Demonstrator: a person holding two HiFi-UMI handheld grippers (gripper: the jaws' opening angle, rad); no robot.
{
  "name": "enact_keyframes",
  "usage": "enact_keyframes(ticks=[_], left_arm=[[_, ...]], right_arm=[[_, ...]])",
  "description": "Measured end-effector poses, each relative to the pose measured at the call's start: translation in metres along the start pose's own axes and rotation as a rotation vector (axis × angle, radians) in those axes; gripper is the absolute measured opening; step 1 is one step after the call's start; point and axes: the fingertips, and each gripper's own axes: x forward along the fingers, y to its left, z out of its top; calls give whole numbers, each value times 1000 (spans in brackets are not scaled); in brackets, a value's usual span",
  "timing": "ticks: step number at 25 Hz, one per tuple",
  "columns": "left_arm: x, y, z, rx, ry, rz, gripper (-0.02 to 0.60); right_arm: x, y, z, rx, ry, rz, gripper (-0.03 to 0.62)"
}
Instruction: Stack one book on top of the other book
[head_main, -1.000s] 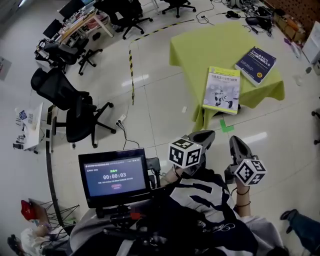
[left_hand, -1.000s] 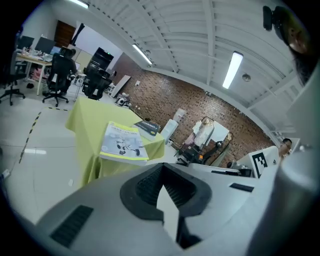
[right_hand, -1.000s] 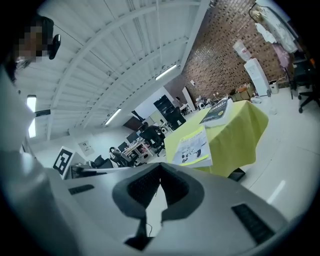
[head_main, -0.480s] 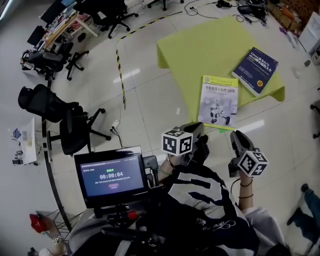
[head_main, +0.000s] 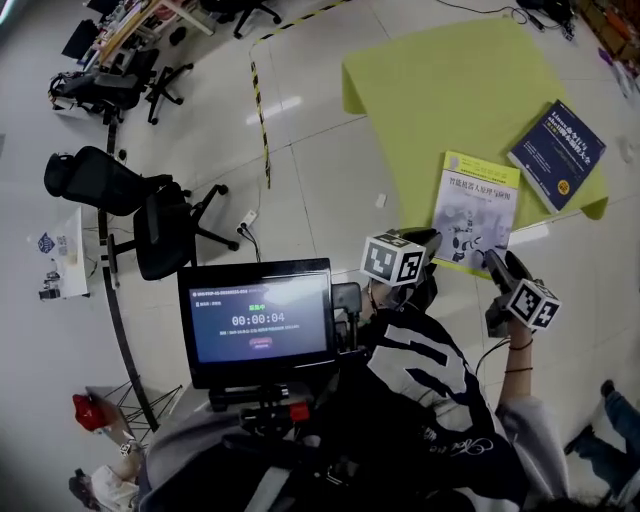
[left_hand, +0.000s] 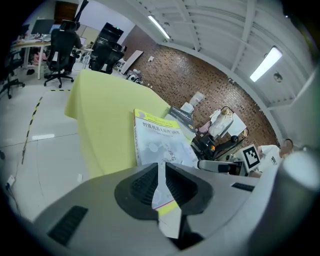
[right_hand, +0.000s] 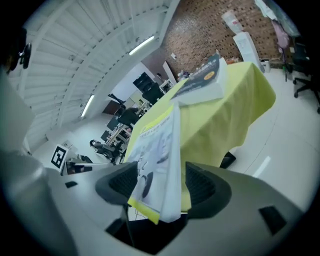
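A white-and-yellow book (head_main: 475, 208) lies at the near edge of the yellow-green table (head_main: 440, 90), its corner overhanging. A dark blue book (head_main: 558, 152) lies beside it, farther right. My left gripper (head_main: 428, 238) is at the white book's near left corner. Its jaws have just been opening to a narrow gap (left_hand: 161, 175), and the book's corner (left_hand: 157, 142) shows in that gap. My right gripper (head_main: 497, 262) is at the near right corner. Its jaws (right_hand: 161, 182) have just been opening wide, and the book's edge (right_hand: 157, 150) stands between the pads untouched.
A monitor (head_main: 260, 320) with a timer sits on the rig in front of the person. Black office chairs (head_main: 160, 215) and a yellow-black floor tape (head_main: 262, 110) are to the left. A person's leg (head_main: 610, 440) is at lower right.
Both grippers have moved forward from in front of the body to the white book's near edge. The table now looks closer and larger.
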Motion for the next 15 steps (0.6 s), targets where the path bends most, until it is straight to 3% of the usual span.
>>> enact_keyframes(ticks=[3, 7, 11, 13, 15], left_arm=[[4, 8, 6, -12, 5, 1, 37], [5, 16, 8, -26, 16, 10, 37], [7, 20, 8, -35, 24, 21, 37], [6, 21, 10, -40, 20, 26, 37], [6, 21, 12, -46, 16, 21, 42]], right_arm=[[19, -8, -9, 85, 58, 33, 285], [35, -2, -17, 206, 99, 139, 273], [31, 3, -15, 226, 108, 185, 193], [24, 10, -9, 222, 101, 197, 114], [17, 14, -7, 292, 86, 177, 83]])
